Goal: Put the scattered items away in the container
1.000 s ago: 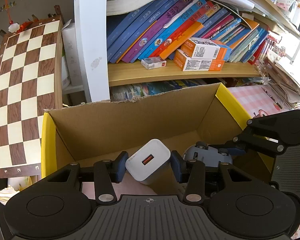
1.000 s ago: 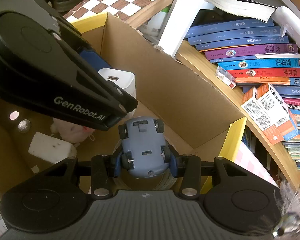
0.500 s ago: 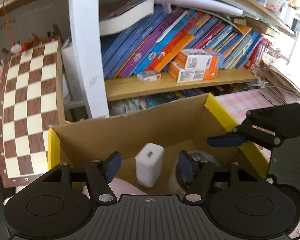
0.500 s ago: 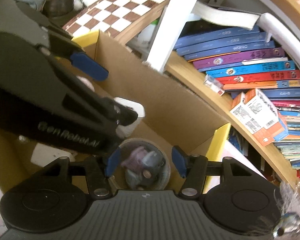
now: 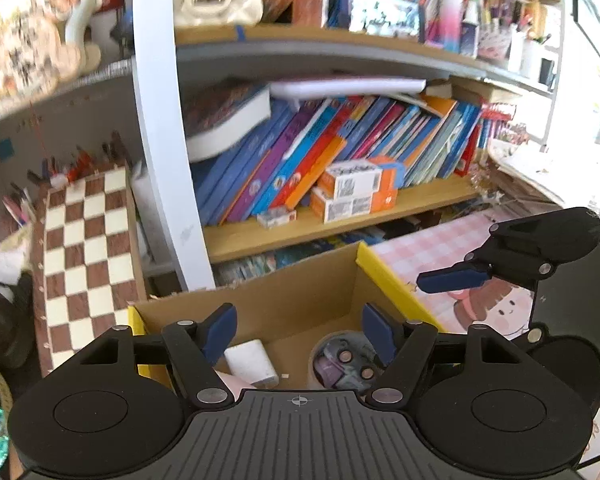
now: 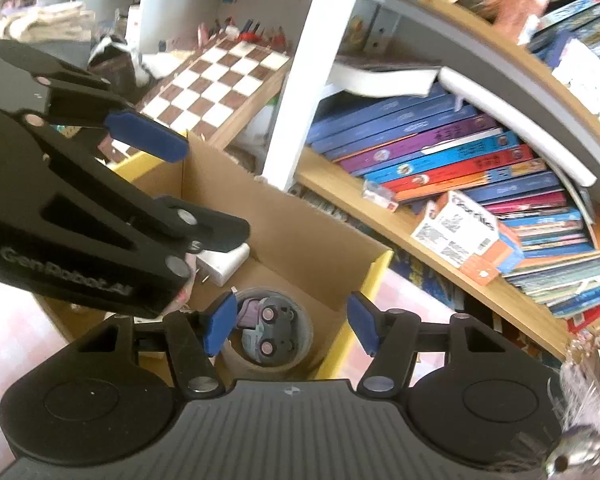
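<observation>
A cardboard box [image 5: 284, 304] with yellow flaps stands below both grippers; it also shows in the right wrist view [image 6: 300, 232]. Inside lie a white charger [image 5: 250, 362], also in the right wrist view [image 6: 224, 262], and a blue toy car [image 5: 346, 364] resting in a round tape roll, also seen from the right wrist [image 6: 268, 322]. My left gripper [image 5: 300, 332] is open and empty above the box. My right gripper [image 6: 288, 322] is open and empty above the car; it also appears in the left wrist view [image 5: 456, 280].
A bookshelf with leaning books [image 5: 320, 160] and orange boxes [image 5: 352, 192] stands behind the box. A chessboard [image 5: 84, 256] leans at the left. A pink checked cloth [image 5: 440, 248] covers the surface to the right. Something pink [image 5: 230, 384] lies in the box.
Both grippers let go: the charger and the toy car dropped into the box. Both grippers have opened wide and risen away from the box.
</observation>
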A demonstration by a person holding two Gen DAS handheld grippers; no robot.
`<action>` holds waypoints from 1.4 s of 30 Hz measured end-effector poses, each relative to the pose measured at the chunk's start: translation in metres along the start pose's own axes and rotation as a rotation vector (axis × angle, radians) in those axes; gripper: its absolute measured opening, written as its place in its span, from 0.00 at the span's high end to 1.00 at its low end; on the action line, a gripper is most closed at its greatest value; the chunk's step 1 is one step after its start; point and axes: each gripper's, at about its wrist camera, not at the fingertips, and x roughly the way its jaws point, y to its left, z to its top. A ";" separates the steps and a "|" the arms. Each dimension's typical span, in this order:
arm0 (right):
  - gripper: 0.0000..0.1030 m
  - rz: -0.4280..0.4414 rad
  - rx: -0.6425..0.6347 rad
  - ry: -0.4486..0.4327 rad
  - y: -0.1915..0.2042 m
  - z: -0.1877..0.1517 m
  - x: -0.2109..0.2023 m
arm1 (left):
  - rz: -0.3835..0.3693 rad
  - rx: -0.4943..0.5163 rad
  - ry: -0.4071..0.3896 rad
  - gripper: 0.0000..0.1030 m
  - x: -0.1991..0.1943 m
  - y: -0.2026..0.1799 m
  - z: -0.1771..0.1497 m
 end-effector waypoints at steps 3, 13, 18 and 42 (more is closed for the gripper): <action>0.42 -0.019 0.022 -0.027 -0.002 -0.006 -0.020 | 0.003 0.011 -0.032 0.29 -0.019 -0.009 0.001; 0.41 -0.062 0.204 -0.068 -0.011 -0.052 -0.083 | -0.020 -0.023 -0.081 0.27 -0.075 -0.044 -0.025; 0.41 -0.074 0.299 -0.056 -0.017 -0.081 -0.101 | -0.030 -0.010 -0.060 0.27 -0.088 -0.060 -0.044; 0.13 -0.264 0.596 0.080 -0.020 -0.185 -0.116 | 0.026 -0.029 0.186 0.11 -0.067 -0.103 -0.112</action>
